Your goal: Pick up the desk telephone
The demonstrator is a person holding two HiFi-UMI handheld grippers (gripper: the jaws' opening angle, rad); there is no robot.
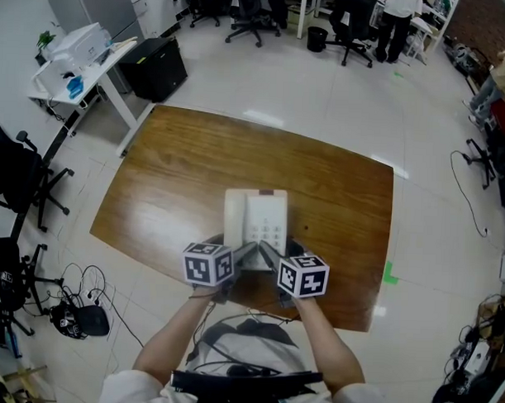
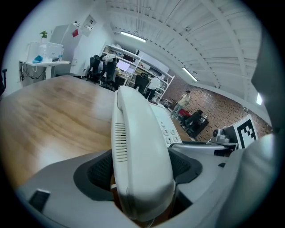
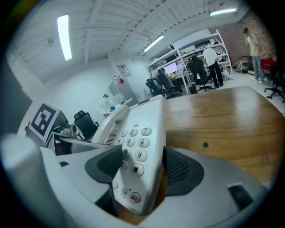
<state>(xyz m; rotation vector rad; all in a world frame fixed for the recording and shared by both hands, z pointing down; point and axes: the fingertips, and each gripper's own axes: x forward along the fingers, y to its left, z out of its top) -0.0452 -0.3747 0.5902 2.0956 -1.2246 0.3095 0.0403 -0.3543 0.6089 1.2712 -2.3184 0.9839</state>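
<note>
**A:** Found the telephone where?

**B:** Over the near part of the table, close to the person, and gripped at its near end from both sides.

**A:** Gripped how by the left gripper?

**B:** Pinched across the handset, with the dark pads pressed on either flank. Probably chosen to pin the handset in its cradle and keep it from dropping off during a lift.

**A:** And by the right gripper?

**B:** Closed on the keypad side of the body, gripping it tight from both sides. Judged as a counterweight to the other grip: too wide and lopsided for one clamp alone.

**A:** Up off the wood yet?

**B:** Looked tipped up at the near end. Could not tell about the far end. Seemed to call for an even, level raise, with neither clamp eased, for fear of the handset sliding loose.
</note>
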